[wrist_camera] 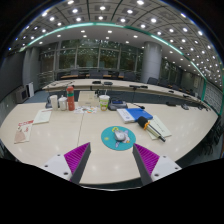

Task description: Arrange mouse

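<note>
A white mouse (120, 134) lies on a round teal mouse mat (117, 139) on the pale table (60, 135), just ahead of my fingers. My gripper (111, 156) is open and empty, held above the table with the mat beyond the gap between the fingertips. The magenta pads (76, 155) face each other across a wide gap.
Cups and bottles (65, 101) stand at the far left of the table, a yellow-green cup (103, 101) near the middle. Papers (24, 132) lie to the left. A blue book and papers (140, 116) lie right of the mat. More tables stand behind.
</note>
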{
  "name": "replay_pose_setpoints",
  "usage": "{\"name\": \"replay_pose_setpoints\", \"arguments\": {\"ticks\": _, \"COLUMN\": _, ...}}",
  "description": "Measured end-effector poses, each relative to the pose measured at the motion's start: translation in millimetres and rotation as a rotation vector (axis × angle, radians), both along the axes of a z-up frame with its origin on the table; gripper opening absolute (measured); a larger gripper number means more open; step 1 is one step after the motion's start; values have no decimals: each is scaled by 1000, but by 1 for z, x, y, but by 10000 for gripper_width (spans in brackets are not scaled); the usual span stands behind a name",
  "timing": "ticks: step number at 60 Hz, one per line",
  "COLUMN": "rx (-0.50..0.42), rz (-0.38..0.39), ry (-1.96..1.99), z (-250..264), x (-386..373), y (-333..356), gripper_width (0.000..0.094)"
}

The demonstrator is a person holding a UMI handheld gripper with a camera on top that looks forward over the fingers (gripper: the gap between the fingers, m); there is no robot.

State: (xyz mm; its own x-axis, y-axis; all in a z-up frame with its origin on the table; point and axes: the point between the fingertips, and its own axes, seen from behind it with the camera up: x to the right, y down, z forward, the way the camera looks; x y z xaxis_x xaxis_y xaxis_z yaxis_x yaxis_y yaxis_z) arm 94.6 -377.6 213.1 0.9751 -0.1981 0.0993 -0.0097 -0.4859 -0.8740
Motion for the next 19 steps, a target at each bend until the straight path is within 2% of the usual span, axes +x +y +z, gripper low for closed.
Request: {"name": "replay_pose_setpoints", "arguments": {"ticks": 19, "rx": 4, "rz": 11, "ry": 6, "z": 10, "x": -23, "y": -42, "gripper_width": 861}}
